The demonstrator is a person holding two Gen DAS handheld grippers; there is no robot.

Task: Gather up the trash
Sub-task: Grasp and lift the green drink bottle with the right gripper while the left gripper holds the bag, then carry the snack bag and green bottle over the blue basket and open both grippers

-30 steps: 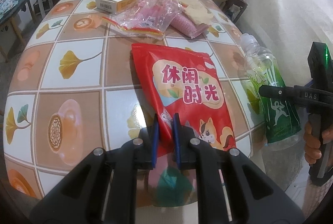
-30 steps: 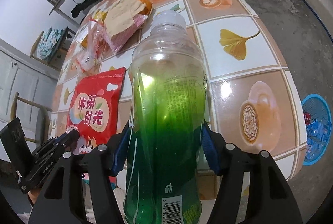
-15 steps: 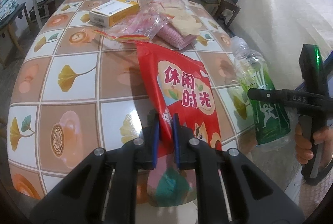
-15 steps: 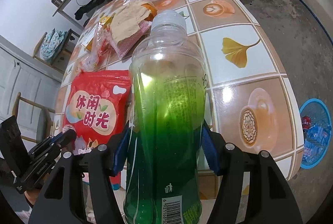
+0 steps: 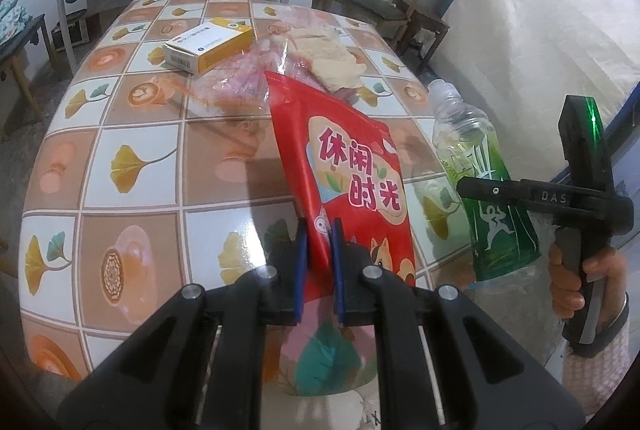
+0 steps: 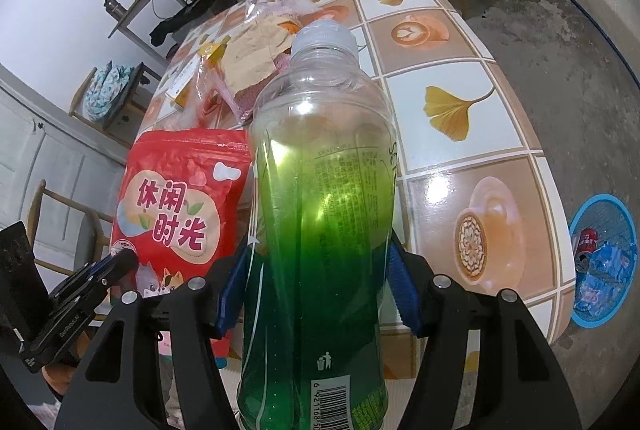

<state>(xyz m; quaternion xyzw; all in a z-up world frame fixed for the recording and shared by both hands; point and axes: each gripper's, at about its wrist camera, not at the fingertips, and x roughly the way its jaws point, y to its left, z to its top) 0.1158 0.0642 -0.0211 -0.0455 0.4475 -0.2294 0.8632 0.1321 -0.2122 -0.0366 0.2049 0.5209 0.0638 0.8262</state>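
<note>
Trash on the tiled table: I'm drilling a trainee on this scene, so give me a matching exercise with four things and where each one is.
Things:
1. red snack bag
2. green bottle
3. small box
4. blue basket

Places:
A. on the floor beside the table
B. lying on the table, far end
C. clamped in the right gripper
D. pinched in the left gripper

Pairs: 1-D, 2-C, 3-B, 4-A

Dim, soft light; fisheye-warped edges
</note>
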